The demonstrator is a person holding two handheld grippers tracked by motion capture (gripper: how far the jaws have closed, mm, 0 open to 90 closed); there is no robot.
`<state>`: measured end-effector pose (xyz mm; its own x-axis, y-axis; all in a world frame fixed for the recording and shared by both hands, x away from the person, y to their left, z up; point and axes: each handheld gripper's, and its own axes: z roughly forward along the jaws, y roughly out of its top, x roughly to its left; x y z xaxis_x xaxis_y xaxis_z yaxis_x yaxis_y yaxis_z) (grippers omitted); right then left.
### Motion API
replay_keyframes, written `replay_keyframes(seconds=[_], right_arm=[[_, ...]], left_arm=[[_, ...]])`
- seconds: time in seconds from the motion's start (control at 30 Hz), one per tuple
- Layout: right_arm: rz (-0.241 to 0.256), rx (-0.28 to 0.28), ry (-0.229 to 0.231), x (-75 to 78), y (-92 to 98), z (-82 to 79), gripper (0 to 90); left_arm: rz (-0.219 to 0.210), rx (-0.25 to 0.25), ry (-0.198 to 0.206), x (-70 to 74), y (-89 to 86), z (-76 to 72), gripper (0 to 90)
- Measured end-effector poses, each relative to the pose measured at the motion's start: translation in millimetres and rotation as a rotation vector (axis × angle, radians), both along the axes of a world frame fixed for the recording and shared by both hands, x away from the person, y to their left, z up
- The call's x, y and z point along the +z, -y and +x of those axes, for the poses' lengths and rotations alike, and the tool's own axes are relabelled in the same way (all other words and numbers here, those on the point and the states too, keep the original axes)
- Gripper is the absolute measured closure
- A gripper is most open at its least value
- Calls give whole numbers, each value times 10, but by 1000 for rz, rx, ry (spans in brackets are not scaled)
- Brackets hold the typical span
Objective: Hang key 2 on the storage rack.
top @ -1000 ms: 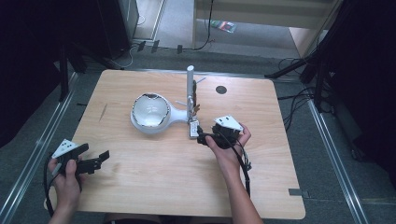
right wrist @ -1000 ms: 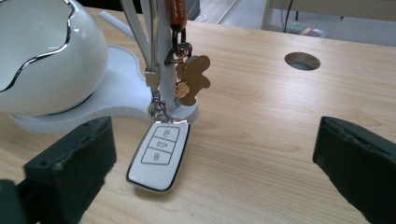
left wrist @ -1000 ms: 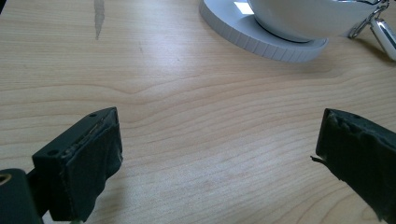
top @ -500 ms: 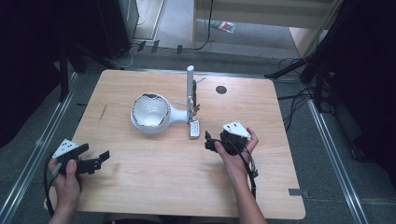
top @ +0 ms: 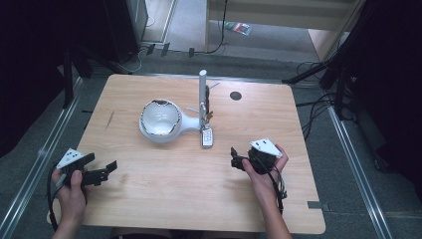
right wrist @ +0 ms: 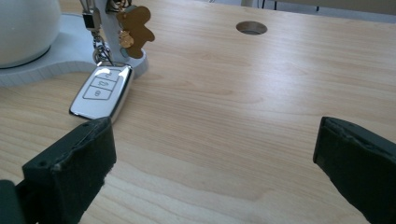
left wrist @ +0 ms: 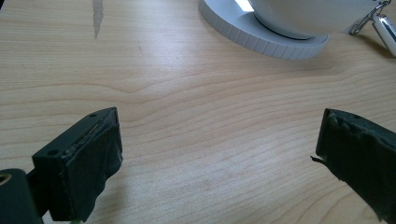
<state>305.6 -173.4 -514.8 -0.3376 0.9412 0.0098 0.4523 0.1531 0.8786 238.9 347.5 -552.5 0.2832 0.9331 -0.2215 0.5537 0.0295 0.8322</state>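
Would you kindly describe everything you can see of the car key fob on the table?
The car key fob is a glossy, silver-edged case with a pale face carrying three outlined buttons. It lies flat, face up, on the wooden table, touching the foot of the white stand. A short metal chain runs from its top end up the stand, beside a brown bear-shaped charm. The right tool is open, apart from it; nothing grips it.

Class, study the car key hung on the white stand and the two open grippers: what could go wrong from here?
1. The car key lies flat on the table, so the right gripper may struggle to get a jaw under it.
2. Its ring hooks onto the white stand; pulling could drag or tip the stand.
3. The brown charm could snag.
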Motion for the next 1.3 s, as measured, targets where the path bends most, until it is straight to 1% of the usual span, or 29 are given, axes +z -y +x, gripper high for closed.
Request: replay_keyframes(seconds=[0.23,0.27,0.57,0.7,0.83,1.0,1.2,1.3], right_arm=[[11,-31,-10,-68,199,-77,0],[15,-36,-18,-73,226,-90,0],[4,-71,-10,-131,489,-179,0],[-6,-90,-17,-153,603,-226,0],[-6,-102,-13,-164,709,-261,0],[7,-122,-15,-187,834,-313,0],[31,-136,-10,-249,978,-378,0],[63,-134,3,-280,1024,-399,0]], left_arm=[[3,1,0,1,2,0,9],[2,2,1,0,2,0,9],[3,1,0,1,1,-1,9],[4,1,0,1,2,-1,9],[5,1,0,1,4,0,9],[7,3,2,1,6,0,9],[8,3,2,1,8,0,9],[7,3,2,0,8,1,9]])
